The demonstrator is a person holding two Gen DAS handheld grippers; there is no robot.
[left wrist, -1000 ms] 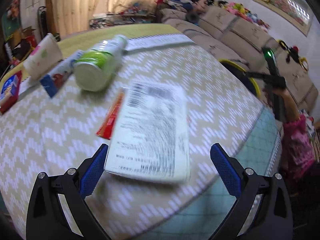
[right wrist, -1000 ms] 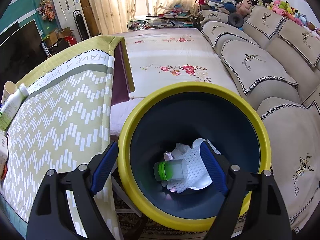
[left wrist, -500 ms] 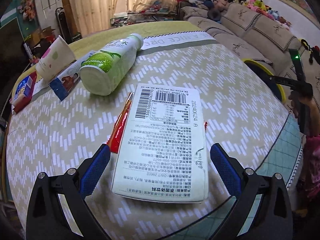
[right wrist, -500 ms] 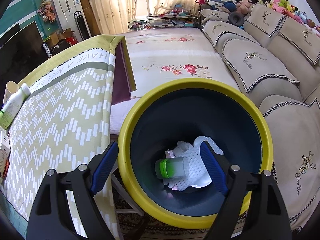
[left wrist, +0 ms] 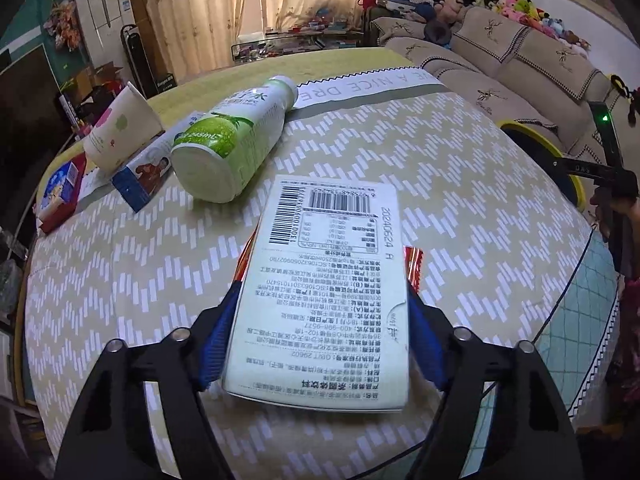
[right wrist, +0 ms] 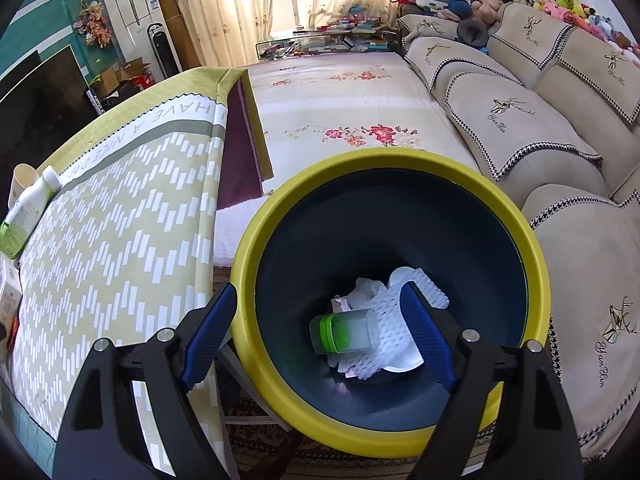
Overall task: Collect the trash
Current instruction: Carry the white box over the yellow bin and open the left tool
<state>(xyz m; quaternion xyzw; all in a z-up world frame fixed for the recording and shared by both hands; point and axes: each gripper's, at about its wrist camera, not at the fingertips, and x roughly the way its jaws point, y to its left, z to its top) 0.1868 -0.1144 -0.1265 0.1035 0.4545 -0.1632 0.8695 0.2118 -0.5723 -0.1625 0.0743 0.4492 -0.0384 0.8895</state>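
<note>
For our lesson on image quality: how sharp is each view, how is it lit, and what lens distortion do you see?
Left wrist view: sharp, the print on the carton between the left gripper fingers is legible; soft daylight from the curtained window; the table bulges into a dome. Right wrist view: also sharp, brighter; the bin rim and sofa curve; dark corners frame both views.

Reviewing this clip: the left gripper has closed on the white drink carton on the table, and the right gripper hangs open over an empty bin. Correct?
Not quite: the bin is not empty. The right wrist view shows a green-capped container and white foam netting inside. The rest holds: left gripper closed on the carton, right gripper open.
</note>
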